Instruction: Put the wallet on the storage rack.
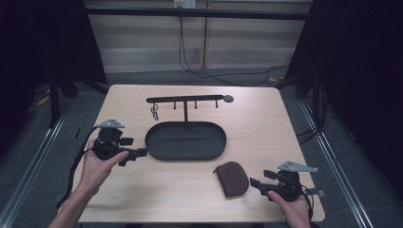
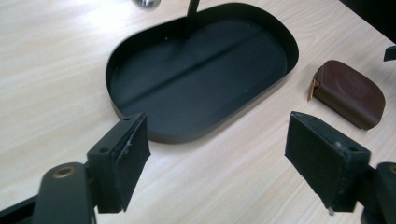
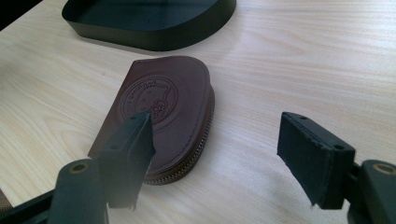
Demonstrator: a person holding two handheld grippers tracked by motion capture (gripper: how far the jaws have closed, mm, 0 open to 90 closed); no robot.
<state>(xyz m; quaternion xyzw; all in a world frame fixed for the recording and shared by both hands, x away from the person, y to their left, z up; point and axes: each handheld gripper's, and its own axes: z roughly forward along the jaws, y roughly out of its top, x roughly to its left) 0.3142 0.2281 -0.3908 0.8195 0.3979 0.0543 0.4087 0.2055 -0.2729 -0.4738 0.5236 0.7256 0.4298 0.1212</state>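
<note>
Holding the right gripper (image 1: 256, 183) low near the table's (image 1: 266, 118) front right corner, you have its jaws spread wide, nothing between them. Brown leather pouch (image 1: 232, 178) lies flat just ahead of those jaws, close to the front edge, right of centre. In the right gripper view the pouch (image 3: 163, 112) sits partly behind the near jaw, zipper edge toward the open gap, embossed round stamp facing up; whether the jaw touches the leather is hard to say from this angle.

Your left gripper (image 1: 141, 152) hovers near the left edge, held in your left hand (image 1: 97, 166), jaws also wide apart and empty. It points at the black oval tray (image 1: 157, 149), which rests at the table's centre. In the left gripper view the tray (image 2: 140, 135) lies just beyond the jaws, with the pouch (image 2: 350, 93) off to its right, apart from the rim.

Black hook rack (image 1: 185, 99) rises from the tray's far side, its bar running parallel to the far edge. A small key ring (image 1: 154, 112) hangs from the bar's left end.
</note>
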